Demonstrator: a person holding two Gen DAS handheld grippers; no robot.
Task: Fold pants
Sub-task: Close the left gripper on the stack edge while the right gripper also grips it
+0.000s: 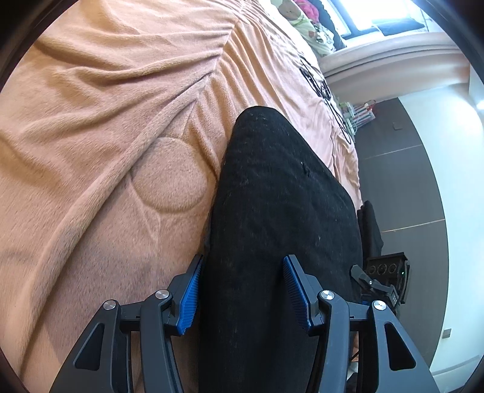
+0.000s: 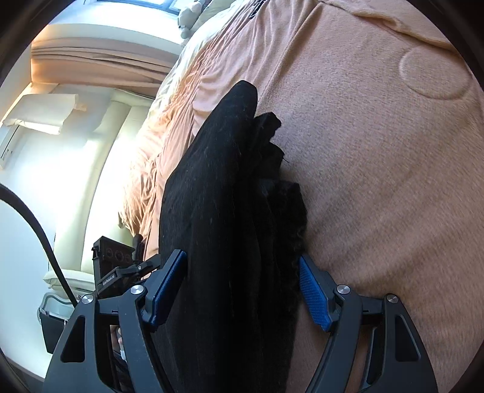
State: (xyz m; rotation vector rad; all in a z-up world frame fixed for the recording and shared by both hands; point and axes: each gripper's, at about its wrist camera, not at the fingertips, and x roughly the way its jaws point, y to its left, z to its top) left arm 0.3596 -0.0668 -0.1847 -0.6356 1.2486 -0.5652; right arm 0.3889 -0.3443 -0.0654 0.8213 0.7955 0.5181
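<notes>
Left wrist view: black pants (image 1: pixel 272 211) lie folded on the peach blanket (image 1: pixel 106 136), near the bed's edge. Left gripper (image 1: pixel 242 290) straddles the fabric; whether its blue pads (image 1: pixel 190 299) pinch it, cannot tell. Right gripper (image 2: pixel 242 290) likewise, thick bundle of pants (image 2: pixel 217 211) between its fingers; grip unclear.

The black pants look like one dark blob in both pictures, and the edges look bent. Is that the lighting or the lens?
Both. Left wrist view: the window is blown out white, the black pants lose their folds, and the fisheye bends the floor. Right wrist view: sunlight washes out the wall, and the blanket curves at the rim.
</notes>
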